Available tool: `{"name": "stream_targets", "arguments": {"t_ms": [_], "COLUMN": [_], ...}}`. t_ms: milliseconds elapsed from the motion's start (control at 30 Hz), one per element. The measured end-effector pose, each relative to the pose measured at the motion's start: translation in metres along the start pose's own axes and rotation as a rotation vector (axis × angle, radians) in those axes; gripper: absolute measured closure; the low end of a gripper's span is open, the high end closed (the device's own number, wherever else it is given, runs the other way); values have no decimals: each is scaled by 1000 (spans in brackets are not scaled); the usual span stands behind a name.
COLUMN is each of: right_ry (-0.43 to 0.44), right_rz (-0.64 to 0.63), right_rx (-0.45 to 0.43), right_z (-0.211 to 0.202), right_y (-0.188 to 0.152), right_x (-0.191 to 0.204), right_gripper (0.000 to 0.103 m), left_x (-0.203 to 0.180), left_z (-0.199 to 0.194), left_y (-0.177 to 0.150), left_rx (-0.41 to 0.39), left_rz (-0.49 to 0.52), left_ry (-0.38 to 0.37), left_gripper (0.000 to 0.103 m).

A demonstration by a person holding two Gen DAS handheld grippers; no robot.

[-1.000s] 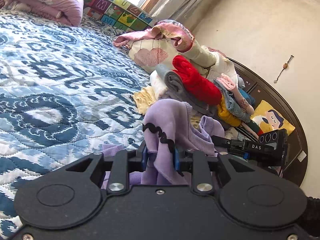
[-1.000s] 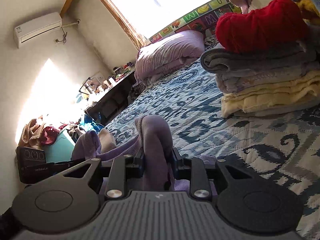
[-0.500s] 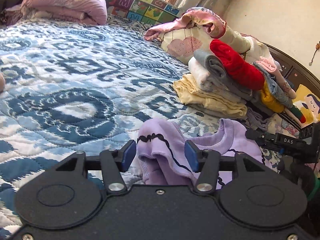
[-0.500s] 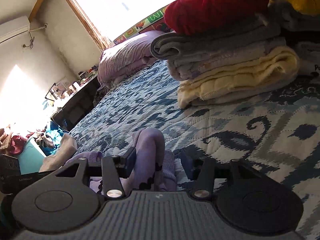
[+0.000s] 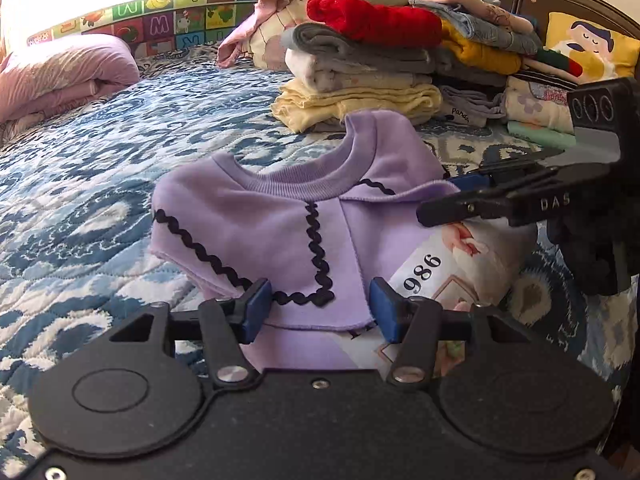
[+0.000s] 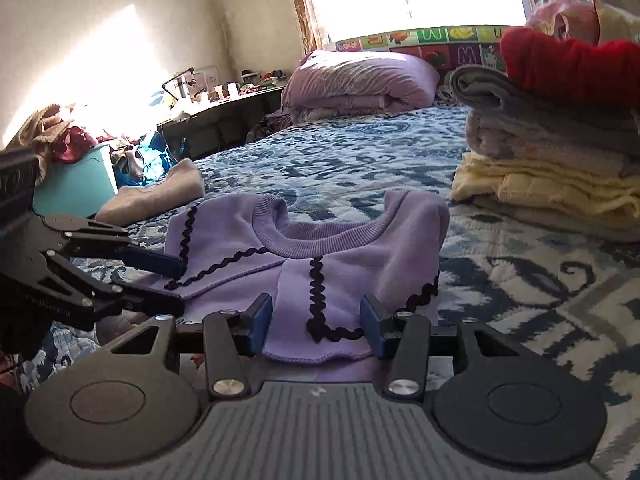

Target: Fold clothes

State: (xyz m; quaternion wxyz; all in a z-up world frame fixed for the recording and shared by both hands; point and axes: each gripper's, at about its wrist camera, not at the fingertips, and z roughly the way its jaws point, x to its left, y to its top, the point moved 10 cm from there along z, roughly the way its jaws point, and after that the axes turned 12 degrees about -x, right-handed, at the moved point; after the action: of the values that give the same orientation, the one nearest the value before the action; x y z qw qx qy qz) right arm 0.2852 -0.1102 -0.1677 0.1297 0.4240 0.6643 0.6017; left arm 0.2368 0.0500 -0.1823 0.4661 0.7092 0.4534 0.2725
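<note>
a lilac sweatshirt (image 5: 280,216) with black wavy trim is laid face up on the blue patterned quilt (image 5: 80,184), neckline turned toward the stack of folded clothes (image 5: 360,76) near the headboard edge of the bed. the left gripper (image 5: 316,308) is seen released, its blue pads standing apart on either side of the collar flap without pressing on it; the right gripper (image 6: 316,320) is likewise released, the other flap lying loose between its pads. the step in hand is judged to be the laying-out and smoothing of the garment, with folding proper not yet begun. for the next move, fresh grips are likely called for at the shoulders or side edges, so that the sides can be brought over the printed front panel (image 5: 460,256); the thick ribbed neckline (image 6: 328,236) is raised and will probably need flattening. the two tools are set close together over the same small garment, so a clash between them is to be watched for. the folded stack lies just beyond the neckline and leaves little room on that side. a rolled pink duvet (image 6: 360,84) is seen at the far edge of the bed, a beige garment (image 6: 156,192) near the side edge, and a cluttered desk (image 6: 216,96) beyond the bed.
</note>
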Motion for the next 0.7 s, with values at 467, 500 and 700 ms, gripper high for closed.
{"name": "stream_targets", "arguments": {"t_ms": [467, 500, 700], "right_ry": [-46, -54, -30], "right_rz": [-159, -220, -344], "right_rx": [-127, -151, -77], "right_z": [-21, -23, 13], "right_y": [34, 43, 57], "right_x": [11, 17, 15], "right_gripper": [31, 25, 21], "left_x": [6, 13, 44], "left_z": [-21, -25, 7], "left_y": [46, 57, 64], "left_rx": [-56, -90, -114], "left_rz": [52, 31, -22], "left_ry": [28, 47, 89], "left_gripper": [47, 47, 47]}}
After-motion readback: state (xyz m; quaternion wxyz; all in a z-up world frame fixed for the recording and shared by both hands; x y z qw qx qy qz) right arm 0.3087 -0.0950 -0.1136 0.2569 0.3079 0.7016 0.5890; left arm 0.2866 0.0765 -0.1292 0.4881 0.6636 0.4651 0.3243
